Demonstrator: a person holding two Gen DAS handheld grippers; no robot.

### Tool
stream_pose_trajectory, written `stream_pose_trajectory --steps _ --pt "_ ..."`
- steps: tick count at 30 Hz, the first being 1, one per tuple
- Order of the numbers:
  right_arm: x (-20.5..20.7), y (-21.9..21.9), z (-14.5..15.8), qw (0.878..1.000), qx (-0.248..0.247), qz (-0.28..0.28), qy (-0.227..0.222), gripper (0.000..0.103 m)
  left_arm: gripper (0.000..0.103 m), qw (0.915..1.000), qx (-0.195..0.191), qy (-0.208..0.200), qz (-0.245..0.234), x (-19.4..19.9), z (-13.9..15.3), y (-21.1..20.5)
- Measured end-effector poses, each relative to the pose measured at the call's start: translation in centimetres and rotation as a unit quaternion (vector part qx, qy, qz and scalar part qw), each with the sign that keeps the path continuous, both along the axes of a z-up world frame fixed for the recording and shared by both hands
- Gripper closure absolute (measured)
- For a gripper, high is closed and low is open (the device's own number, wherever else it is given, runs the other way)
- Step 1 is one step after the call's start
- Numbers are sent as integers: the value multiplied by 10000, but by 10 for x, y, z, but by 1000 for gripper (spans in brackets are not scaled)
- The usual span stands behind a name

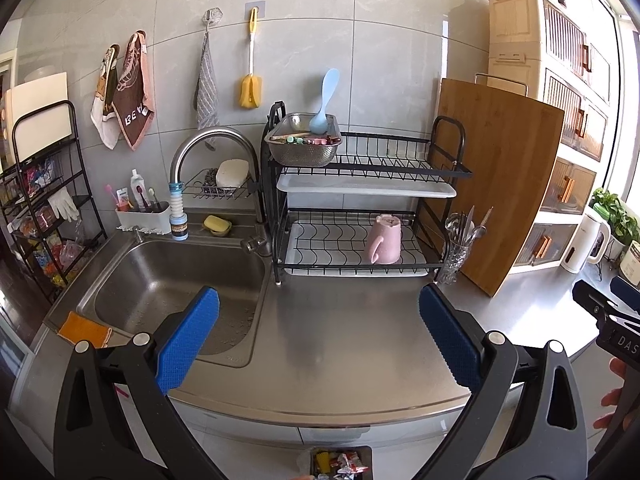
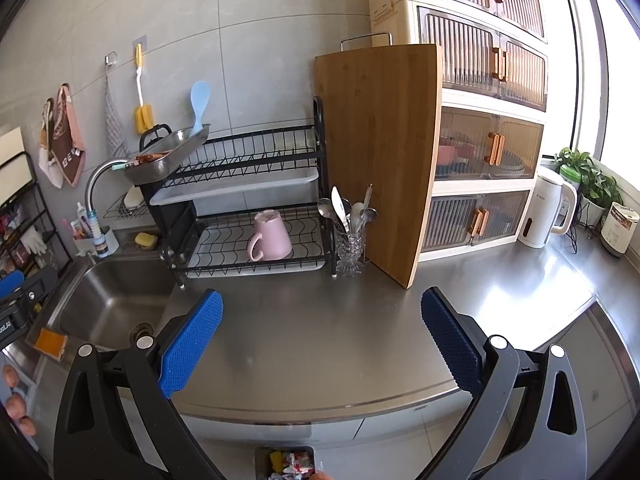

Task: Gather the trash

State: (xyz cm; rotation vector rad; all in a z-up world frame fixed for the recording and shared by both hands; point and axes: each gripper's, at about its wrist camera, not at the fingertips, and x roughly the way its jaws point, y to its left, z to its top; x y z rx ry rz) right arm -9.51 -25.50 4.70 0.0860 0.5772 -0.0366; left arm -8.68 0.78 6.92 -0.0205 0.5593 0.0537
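Stainless steel fills both views: the sink (image 1: 176,292) at the left, then a bare stretch of surface (image 1: 340,344) running right past the dish rack (image 1: 360,208), the upright cutting board (image 1: 496,184) and on to the kettle (image 2: 548,212). No loose trash shows on that surface. An orange sponge (image 1: 84,330) sits on the sink's front left corner, but I would not judge that to be trash.

What trash can be seen lies low, in a dark bin (image 1: 340,462) on the floor in front of the cabinet, holding crumpled red-and-white wrappers (image 2: 294,466) and something yellow. It shows at the bottom edge of each view, below and behind the pads, so it sits under the grippers rather than ahead of them. The wrappers are a jumbled heap with no clear long axis.

The left gripper (image 1: 320,336) hovers over the surface by the sink's right rim, jaws spread wide and holding nothing. The right gripper (image 2: 322,338) hangs further right over the bare steel, jaws likewise parted and empty. In each view the bin lies almost centred beneath the jaws, so neither hand looks clearly nearer. Judging from this, the collecting looks done or nearly so. If anything remains, it would be in the sink basin, closest to the left gripper, where specks near the drain are too small to tell.
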Motion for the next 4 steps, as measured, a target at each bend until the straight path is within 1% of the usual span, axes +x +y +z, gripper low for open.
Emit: stream_pose_trajectory --steps 4 --pt "0 2 1 10000 -13 13 -7 3 8 10000 63 -29 -38 -2 1 0"
